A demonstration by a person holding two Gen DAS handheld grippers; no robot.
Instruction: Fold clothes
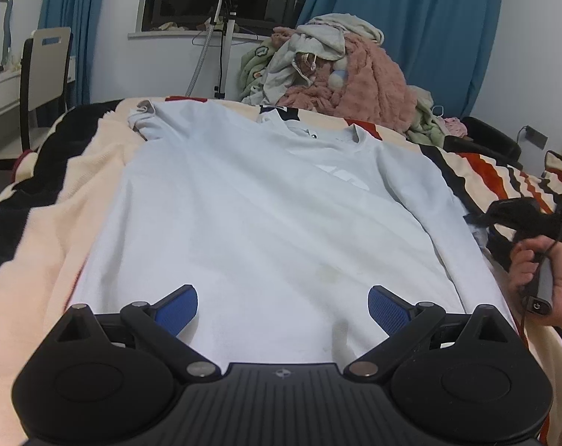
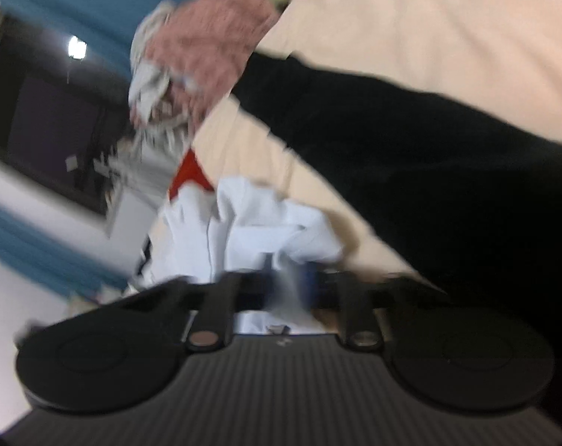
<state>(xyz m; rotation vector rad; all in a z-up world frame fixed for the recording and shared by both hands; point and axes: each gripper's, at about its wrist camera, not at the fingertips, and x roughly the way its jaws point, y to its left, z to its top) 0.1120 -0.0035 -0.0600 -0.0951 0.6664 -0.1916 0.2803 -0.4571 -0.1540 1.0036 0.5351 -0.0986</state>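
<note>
Left gripper hangs wide over the near hem of the sweatshirt, nothing between its pads. Sweatshirt lies flat on the striped bed. Right gripper, blurred, pinched onto white sleeve cloth at the right edge. Laundry pile far right.

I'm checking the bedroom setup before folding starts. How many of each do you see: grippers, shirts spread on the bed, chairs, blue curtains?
Grippers: 2, left gripper and right gripper
Shirts spread flat: 1, white sweatshirt
Chairs: 1, chair
Blue curtains: 2, left curtain, right curtain
Total: 6
</note>
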